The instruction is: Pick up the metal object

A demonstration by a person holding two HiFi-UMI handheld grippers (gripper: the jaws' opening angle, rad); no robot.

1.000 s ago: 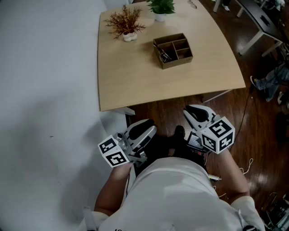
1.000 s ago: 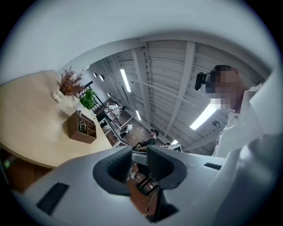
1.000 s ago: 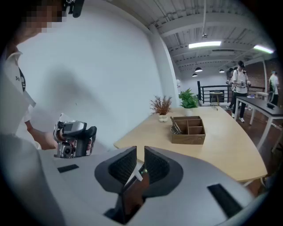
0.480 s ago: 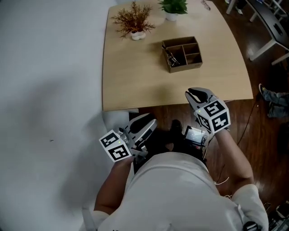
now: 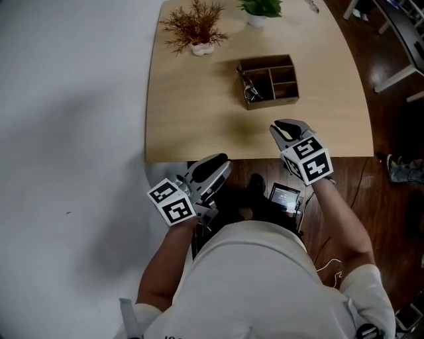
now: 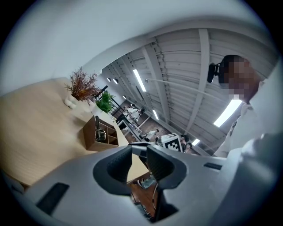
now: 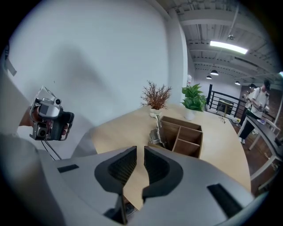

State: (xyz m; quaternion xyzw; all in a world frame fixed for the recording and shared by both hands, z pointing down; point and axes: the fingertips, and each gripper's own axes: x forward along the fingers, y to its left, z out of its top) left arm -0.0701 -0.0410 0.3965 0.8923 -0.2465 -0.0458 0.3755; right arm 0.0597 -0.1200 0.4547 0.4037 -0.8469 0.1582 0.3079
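Note:
The metal object (image 5: 250, 86) is a shiny clip-like piece standing in the left compartment of a brown wooden organiser box (image 5: 273, 100) on the light wood table (image 5: 192, 112). In the right gripper view the metal object (image 7: 156, 132) leans against the box (image 7: 189, 149) wall, straight ahead of the jaws. My right gripper (image 5: 286, 127) hovers over the table's near edge, short of the box, shut and empty. My left gripper (image 5: 216, 163) hangs below the table edge near my body, shut and empty. In the left gripper view the box (image 6: 89, 137) lies far off to the left.
A dried reddish plant in a white pot (image 5: 196, 30) and a green potted plant (image 5: 262, 9) stand at the table's far side. A white wall runs along the left. Dark wood floor, desks and people lie beyond the table to the right.
My right gripper has moved forward from above the floor to the table's near edge, toward the box. The left gripper has stayed about where it was.

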